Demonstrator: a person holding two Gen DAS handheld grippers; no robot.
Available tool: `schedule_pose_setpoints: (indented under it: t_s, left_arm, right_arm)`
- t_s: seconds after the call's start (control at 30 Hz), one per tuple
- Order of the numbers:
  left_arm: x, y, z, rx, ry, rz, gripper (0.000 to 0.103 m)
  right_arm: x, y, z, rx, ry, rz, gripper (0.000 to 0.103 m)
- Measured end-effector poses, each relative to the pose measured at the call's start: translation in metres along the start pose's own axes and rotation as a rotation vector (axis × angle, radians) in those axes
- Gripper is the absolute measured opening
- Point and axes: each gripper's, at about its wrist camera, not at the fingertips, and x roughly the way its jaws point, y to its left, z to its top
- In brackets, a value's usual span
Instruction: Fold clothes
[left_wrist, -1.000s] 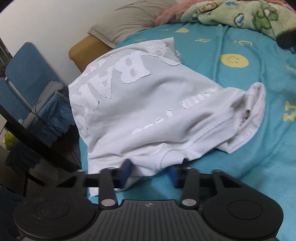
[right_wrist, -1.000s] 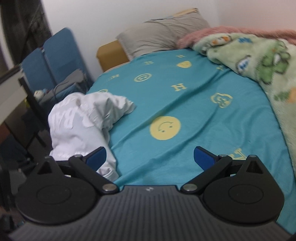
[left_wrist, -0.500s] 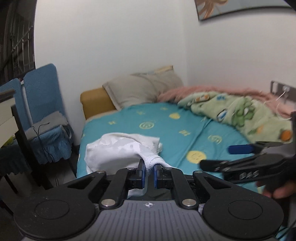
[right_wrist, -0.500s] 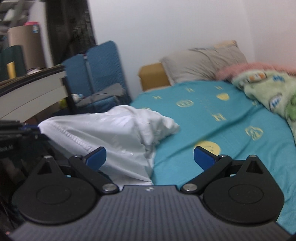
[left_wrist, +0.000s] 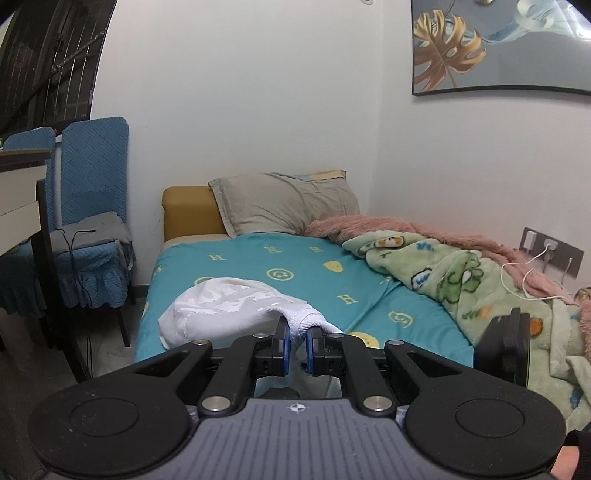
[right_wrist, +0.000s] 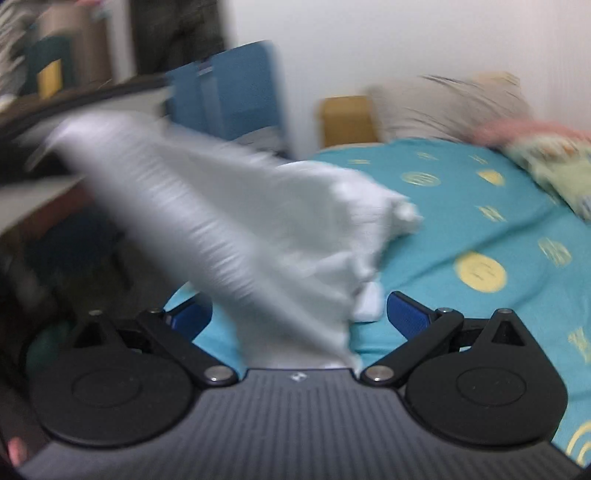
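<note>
A white T-shirt (left_wrist: 229, 310) with pale printed letters hangs over the near left part of the teal bed (left_wrist: 295, 266). My left gripper (left_wrist: 297, 341) is shut on its ribbed collar edge and holds it lifted off the sheet. In the right wrist view the same shirt (right_wrist: 258, 229) is blurred and stretches from the upper left down between the fingers. My right gripper (right_wrist: 299, 317) is open, its blue pads wide apart on either side of the hanging cloth. The right gripper's body (left_wrist: 506, 343) shows at the right of the left wrist view.
A grey pillow (left_wrist: 284, 203) and yellow headboard (left_wrist: 188, 210) lie at the far end. A green and pink blanket (left_wrist: 480, 280) covers the bed's right side. Blue chairs (left_wrist: 88, 229) and a desk (left_wrist: 22, 206) stand left of the bed. A wall socket with white cables (left_wrist: 546, 251) is at right.
My left gripper closed on the shirt's collar and lifted it up and back from the bed. The right gripper swung towards the raised shirt, which now hangs between its open fingers.
</note>
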Motion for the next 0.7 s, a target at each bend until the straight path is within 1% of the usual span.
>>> schedule_pose_setpoints:
  t_s: [0.07, 0.17, 0.2, 0.27, 0.33, 0.37, 0.43, 0.5, 0.57, 0.6, 0.63, 0.67, 0.7]
  left_arm:
    - [0.005, 0.007, -0.001, -0.032, 0.021, 0.000, 0.009]
    - [0.013, 0.005, -0.003, -0.029, 0.047, -0.026, 0.009]
    - [0.015, 0.004, -0.004, -0.027, 0.056, -0.036, 0.009]
    - [0.019, -0.005, -0.007, -0.007, 0.063, -0.059, 0.009]
    - [0.021, -0.013, -0.009, 0.017, 0.058, -0.062, 0.009]
    - [0.021, -0.013, -0.009, 0.010, 0.048, -0.058, 0.009]
    - [0.020, -0.011, -0.010, -0.009, 0.027, -0.050, 0.009]
    - [0.018, -0.002, -0.006, -0.047, 0.009, -0.036, 0.009]
    - [0.015, 0.006, -0.004, -0.083, -0.011, -0.018, 0.009]
    - [0.013, 0.010, -0.003, -0.098, -0.022, -0.014, 0.009]
    - [0.013, 0.012, 0.000, -0.112, -0.030, -0.007, 0.009]
    - [0.011, 0.014, 0.002, -0.121, -0.033, 0.004, 0.009]
    - [0.011, 0.016, 0.002, -0.126, -0.032, 0.012, 0.009]
  right_arm:
    - [-0.003, -0.025, 0.007, 0.132, -0.032, -0.038, 0.103]
    - [-0.020, -0.059, 0.016, 0.284, -0.097, -0.080, 0.103]
    - [-0.024, -0.067, 0.017, 0.320, -0.108, -0.091, 0.103]
    - [-0.024, -0.076, 0.017, 0.364, -0.099, -0.116, 0.103]
    - [-0.017, -0.079, 0.013, 0.365, -0.046, -0.143, 0.103]
    - [-0.012, -0.078, 0.009, 0.357, -0.005, -0.159, 0.103]
    - [0.000, -0.077, -0.002, 0.337, 0.110, -0.188, 0.103]
    - [0.014, -0.078, -0.011, 0.314, 0.215, -0.195, 0.103]
    - [0.015, -0.078, -0.019, 0.318, 0.273, -0.207, 0.103]
    - [0.015, -0.078, -0.023, 0.323, 0.292, -0.213, 0.103]
    - [0.009, -0.081, -0.023, 0.342, 0.279, -0.218, 0.102]
    - [0.003, -0.083, -0.022, 0.361, 0.261, -0.226, 0.102]
    - [-0.007, -0.085, -0.017, 0.378, 0.218, -0.248, 0.102]
